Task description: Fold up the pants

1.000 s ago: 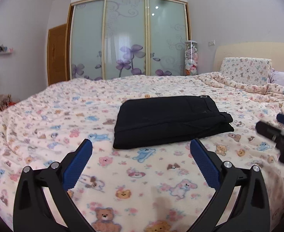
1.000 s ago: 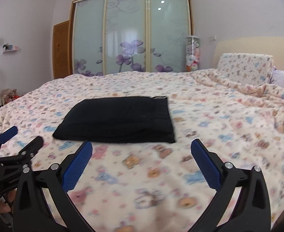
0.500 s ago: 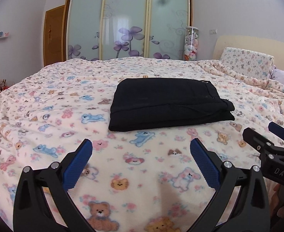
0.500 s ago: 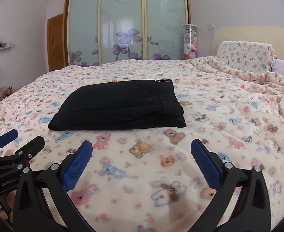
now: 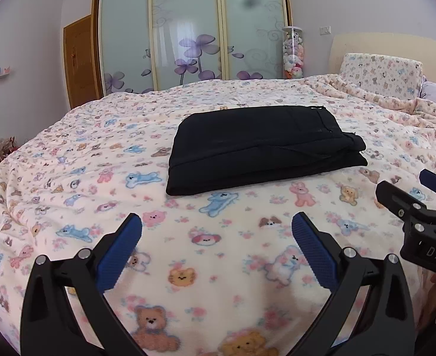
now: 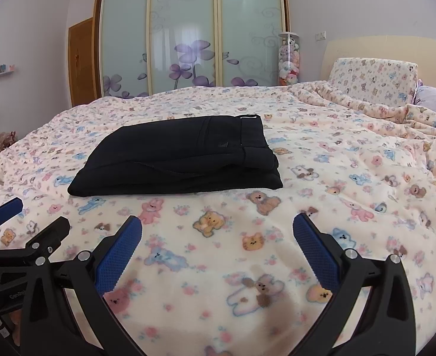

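On the bear-print blanket [image 5: 78,160], ahead of both grippers, the folded black pants [image 5: 259,145] lie with their long axis crosswise, the left gripper [image 5: 216,243] and right gripper [image 6: 217,244] both spread wide, empty, and about equally near.

My left gripper [image 5: 216,228] and right gripper [image 6: 217,230] look alike: matte black angular frames, silver round screws at the joints, blue dimpled pads [image 6: 118,255] lining the jaws. White letters "DAS" mark my right gripper's black body.
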A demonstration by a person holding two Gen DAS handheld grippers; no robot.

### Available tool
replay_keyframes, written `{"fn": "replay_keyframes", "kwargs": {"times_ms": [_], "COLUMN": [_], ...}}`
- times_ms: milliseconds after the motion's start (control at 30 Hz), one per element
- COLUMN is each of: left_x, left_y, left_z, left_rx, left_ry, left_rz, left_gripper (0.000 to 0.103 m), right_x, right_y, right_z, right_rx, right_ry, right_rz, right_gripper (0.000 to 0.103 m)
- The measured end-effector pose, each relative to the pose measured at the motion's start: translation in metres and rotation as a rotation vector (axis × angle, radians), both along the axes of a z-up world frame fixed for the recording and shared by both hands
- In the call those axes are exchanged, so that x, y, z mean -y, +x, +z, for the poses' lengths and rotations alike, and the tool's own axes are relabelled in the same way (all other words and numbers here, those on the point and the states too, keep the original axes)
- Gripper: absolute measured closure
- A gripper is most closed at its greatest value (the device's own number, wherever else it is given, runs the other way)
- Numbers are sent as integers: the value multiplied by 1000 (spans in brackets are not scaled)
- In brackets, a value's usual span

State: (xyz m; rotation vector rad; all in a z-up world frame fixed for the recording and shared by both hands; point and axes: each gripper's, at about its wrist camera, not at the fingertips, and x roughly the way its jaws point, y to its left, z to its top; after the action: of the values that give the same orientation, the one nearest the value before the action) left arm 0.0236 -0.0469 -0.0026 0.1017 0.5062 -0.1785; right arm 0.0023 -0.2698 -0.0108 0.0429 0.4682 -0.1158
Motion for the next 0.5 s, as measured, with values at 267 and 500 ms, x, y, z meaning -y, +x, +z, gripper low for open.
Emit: {"fn": "replay_keyframes", "kwargs": {"times_ms": [267, 500], "left_x": [-4, -5], "left_y": [2, 3], "left_z": [0, -1], "left_rx": [-16, -14], "left_ry": [-19, -14], "left_rz": [6, 9], "left_gripper": [2, 2], "right_x": [3, 3], "right_y": [1, 2], "right_z": [-3, -3], "right_rx": [-11, -20], "right_ry": [17, 19], "right_rz": [-3, -2], "right_gripper": [1, 1]}}
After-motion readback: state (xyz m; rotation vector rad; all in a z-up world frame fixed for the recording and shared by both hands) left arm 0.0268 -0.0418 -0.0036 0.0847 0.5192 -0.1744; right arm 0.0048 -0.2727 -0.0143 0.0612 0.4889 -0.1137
